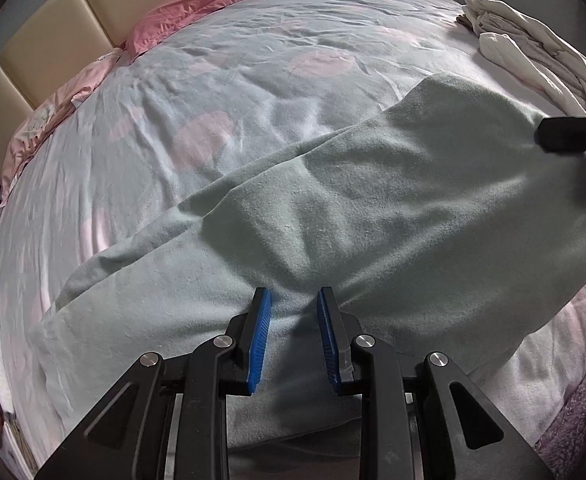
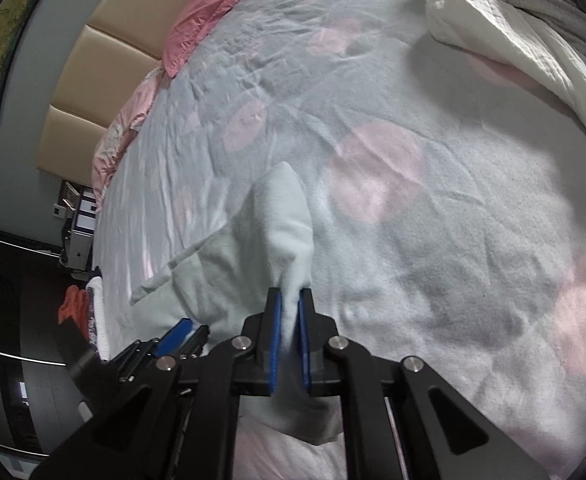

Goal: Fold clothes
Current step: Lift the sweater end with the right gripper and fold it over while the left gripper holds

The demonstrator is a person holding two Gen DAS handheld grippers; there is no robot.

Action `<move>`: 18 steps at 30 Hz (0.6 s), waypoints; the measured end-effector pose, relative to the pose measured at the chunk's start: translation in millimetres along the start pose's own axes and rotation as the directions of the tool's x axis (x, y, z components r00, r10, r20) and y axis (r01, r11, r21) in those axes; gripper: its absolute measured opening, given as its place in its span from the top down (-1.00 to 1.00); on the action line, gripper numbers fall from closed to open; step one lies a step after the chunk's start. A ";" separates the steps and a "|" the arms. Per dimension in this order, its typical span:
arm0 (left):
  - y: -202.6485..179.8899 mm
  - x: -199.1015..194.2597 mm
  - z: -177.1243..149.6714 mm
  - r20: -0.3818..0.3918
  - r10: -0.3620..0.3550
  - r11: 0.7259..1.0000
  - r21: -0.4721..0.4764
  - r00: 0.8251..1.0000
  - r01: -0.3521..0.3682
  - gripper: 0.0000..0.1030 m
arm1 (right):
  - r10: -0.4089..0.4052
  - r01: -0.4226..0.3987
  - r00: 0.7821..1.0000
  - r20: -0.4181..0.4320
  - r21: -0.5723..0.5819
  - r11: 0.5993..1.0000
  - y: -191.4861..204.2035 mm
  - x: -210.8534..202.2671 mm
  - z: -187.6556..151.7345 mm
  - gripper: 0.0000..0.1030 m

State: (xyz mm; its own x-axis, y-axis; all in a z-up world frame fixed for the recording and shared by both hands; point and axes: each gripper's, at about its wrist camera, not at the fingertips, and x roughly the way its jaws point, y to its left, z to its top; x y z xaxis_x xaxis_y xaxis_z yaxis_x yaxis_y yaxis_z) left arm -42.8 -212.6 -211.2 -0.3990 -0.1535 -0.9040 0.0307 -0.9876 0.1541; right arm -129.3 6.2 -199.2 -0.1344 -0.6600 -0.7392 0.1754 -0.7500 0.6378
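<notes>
A pale green fleece cloth (image 1: 373, 200) lies spread and creased on the bed, running from lower left to upper right in the left wrist view. My left gripper (image 1: 295, 300) stands at its near edge, blue pads a little apart, with a thick fold of the cloth bunched between them and creases fanning out from the tips. The right gripper (image 1: 543, 136) shows as a black tip at the cloth's far right end. In the right wrist view my right gripper (image 2: 290, 300) is shut on a corner of the cloth (image 2: 281, 216), which rises in a peak above the pads. The left gripper (image 2: 191, 330) sits low at the left.
The bed has a grey sheet with pink spots (image 1: 253, 80). A heap of white and grey clothes (image 1: 533, 52) lies at its far right. Pink pillows (image 1: 221, 4) rest against a beige padded headboard (image 1: 53, 32). A purple fuzzy blanket (image 1: 581, 420) lies at the near right edge.
</notes>
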 end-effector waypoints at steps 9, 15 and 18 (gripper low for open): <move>73.3 -62.3 -3.8 0.024 0.023 0.997 -0.076 0.999 -0.021 0.49 | 0.215 -0.215 0.976 0.028 0.032 0.976 46.0 -17.1 4.2 0.85; 176.1 -93.7 -44.2 0.043 0.085 0.945 -0.321 0.995 -0.067 0.48 | 0.270 -0.270 0.963 0.005 -0.002 0.963 87.5 -21.4 0.2 0.86; 210.6 -85.5 -74.4 0.019 0.095 0.895 -0.439 0.995 -0.078 0.48 | 0.266 -0.266 0.964 -0.010 -0.049 0.963 118.8 -19.7 -3.9 0.86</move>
State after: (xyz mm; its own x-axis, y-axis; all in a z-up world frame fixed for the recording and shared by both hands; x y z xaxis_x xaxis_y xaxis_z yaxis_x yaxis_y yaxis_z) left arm 66.0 -410.0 -131.2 -0.4112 -0.2464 -0.8776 0.4604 -0.8871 0.0334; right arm -102.0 -69.7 -109.8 -0.0731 -0.8353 -0.5449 0.2522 -0.5441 0.8002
